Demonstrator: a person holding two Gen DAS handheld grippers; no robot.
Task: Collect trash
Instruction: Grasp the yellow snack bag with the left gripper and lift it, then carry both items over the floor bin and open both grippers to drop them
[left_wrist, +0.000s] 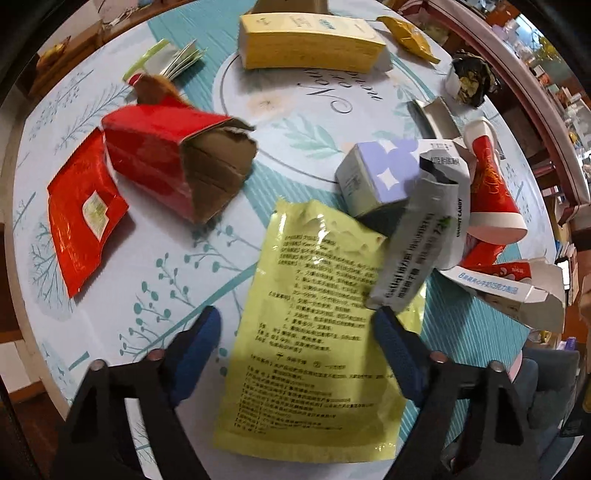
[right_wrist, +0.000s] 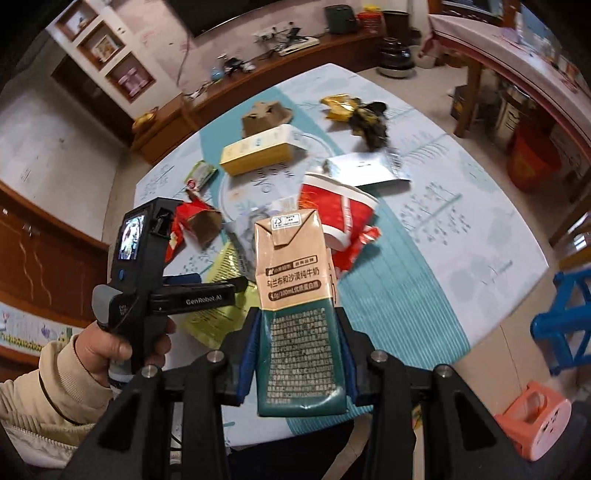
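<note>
While the left gripper (left_wrist: 297, 332) hangs over the worktop (left_wrist: 303, 107) with its blue fingers (left_wrist: 195, 350) spread wide, a yellow-green printed pouch (left_wrist: 314, 332) lies flat on the cloth right between them, touching neither as far as the blurred view lets me tell. Its long axis runs away from the gripper, the torn top end pointing toward the middle of the worktop. A grey sachet (left_wrist: 417, 240) leans across the pouch's far right corner, its lower end just at the tip of the right-hand finger; whether it touches that finger I cannot tell. Beyond the pouch's top sits a small white and lilac box (left_wrist: 380, 177). Left of the pouch a torn red carton (left_wrist: 177, 162) lies on its side with its open brown mouth turned toward the pouch, and a flat red foil packet (left_wrist: 81, 218) lies farther left. To the pouch's right a red paper cup (left_wrist: 491, 192) lies tipped over, and a yellow box (left_wrist: 306, 40) sits well beyond the pouch at the far side.

The right gripper (right_wrist: 297, 354) is clamped on a milk carton (right_wrist: 295, 295), one finger pressed to each narrow side of its dark green lower half. The carton stands upright in the grip, long axis in line with the fingers, its tan folded top pointing away, held in the air above the pouch's end of the worktop.
</note>
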